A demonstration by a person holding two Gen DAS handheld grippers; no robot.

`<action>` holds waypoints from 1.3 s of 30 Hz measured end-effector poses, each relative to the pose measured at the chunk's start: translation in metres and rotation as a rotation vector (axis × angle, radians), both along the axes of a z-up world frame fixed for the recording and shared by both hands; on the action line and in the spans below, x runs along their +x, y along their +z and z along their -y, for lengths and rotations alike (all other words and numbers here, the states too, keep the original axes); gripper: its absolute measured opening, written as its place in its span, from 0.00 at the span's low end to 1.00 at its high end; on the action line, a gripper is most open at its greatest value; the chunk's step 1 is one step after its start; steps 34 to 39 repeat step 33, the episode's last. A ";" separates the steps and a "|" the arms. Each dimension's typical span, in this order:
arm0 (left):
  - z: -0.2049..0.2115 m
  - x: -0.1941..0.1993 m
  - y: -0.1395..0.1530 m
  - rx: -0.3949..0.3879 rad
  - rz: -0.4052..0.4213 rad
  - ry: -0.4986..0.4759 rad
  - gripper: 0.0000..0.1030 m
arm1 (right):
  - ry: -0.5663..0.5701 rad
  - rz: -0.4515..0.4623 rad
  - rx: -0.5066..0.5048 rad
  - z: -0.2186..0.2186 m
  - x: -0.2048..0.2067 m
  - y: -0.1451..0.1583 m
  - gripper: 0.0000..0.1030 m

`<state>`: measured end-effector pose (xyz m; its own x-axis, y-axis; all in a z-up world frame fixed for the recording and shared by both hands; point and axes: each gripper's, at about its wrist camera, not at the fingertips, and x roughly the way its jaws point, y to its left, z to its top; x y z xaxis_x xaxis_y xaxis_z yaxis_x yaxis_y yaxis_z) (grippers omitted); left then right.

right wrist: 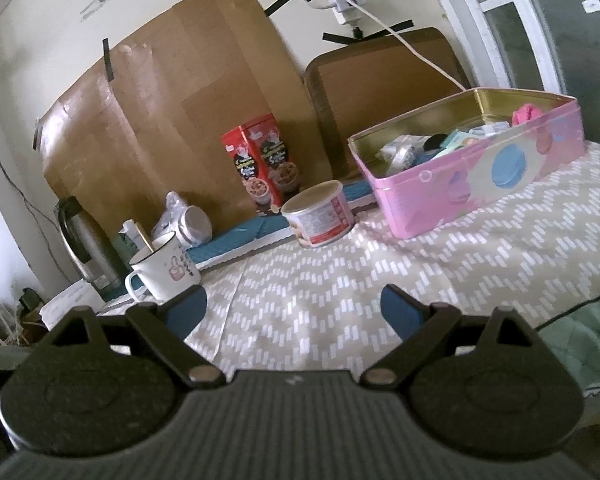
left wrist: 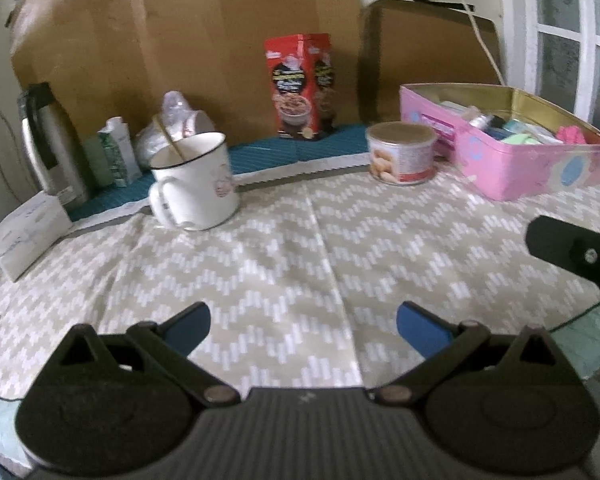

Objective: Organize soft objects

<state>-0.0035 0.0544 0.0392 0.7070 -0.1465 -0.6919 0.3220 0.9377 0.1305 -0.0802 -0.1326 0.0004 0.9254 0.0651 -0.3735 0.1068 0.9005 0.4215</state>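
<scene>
Holding both tools above the table, I see my left gripper (left wrist: 303, 326) with its blue-padded jaws spread wide and nothing between them, hovering over the chevron-patterned cloth (left wrist: 284, 248) that covers the tabletop. My right gripper (right wrist: 293, 311) is the same: jaws wide apart, empty, above the same cloth. In the left wrist view a black part of the right tool pokes in at the right edge. The pink tin (left wrist: 512, 160) sits open toward the far right of the table, and inside it I make out a jumble of small items, among them a bright pink fluffy thing (left wrist: 571, 134) at the far end of the tin; from the right wrist view that same soft pink thing (right wrist: 525, 114) shows just above the tin's rim. I cannot tell what the other pieces in the tin are. Just beside the tin's near-left corner stands a short round can (left wrist: 402, 151) with a closed lid. Behind it, against the brown cardboard (left wrist: 204, 52) leaning on the wall, a red cereal box (left wrist: 300, 86) stands upright on a teal mat (left wrist: 284, 147). To the left, a white mug (left wrist: 196, 186) with a stick in it stands at the cloth's edge, with a metal kettle (left wrist: 50, 144) and a white tissue box (left wrist: 26, 236) farther left.
</scene>
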 end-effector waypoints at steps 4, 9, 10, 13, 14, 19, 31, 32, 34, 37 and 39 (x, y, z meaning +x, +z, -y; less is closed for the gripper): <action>0.011 -0.002 0.000 -0.003 -0.015 -0.038 1.00 | -0.015 0.006 0.007 0.008 -0.002 0.000 0.93; 0.024 -0.004 0.002 -0.003 -0.016 -0.076 1.00 | -0.031 0.013 0.015 0.016 -0.004 0.000 0.93; 0.026 -0.005 0.003 -0.003 -0.016 -0.084 1.00 | -0.033 0.014 0.017 0.018 -0.005 0.000 0.93; 0.032 -0.006 0.005 -0.005 -0.019 -0.103 1.00 | -0.036 0.018 0.021 0.021 -0.005 0.000 0.93; 0.034 -0.007 0.005 -0.006 -0.021 -0.109 1.00 | -0.036 0.019 0.022 0.022 -0.005 0.000 0.93; 0.042 -0.009 0.007 -0.006 -0.021 -0.129 1.00 | -0.043 0.021 0.025 0.025 -0.006 0.001 0.93; 0.048 -0.007 0.008 -0.033 -0.028 -0.166 1.00 | -0.056 0.033 -0.004 0.025 -0.006 0.002 0.93; 0.048 -0.008 0.008 -0.039 -0.022 -0.167 1.00 | -0.055 0.034 -0.011 0.025 -0.005 0.002 0.93; 0.048 -0.008 0.008 -0.037 -0.017 -0.167 1.00 | -0.056 0.033 -0.016 0.024 -0.005 0.002 0.93; 0.048 -0.008 0.008 -0.037 -0.017 -0.167 1.00 | -0.056 0.033 -0.016 0.024 -0.005 0.002 0.93; 0.048 -0.008 0.008 -0.037 -0.017 -0.167 1.00 | -0.056 0.033 -0.016 0.024 -0.005 0.002 0.93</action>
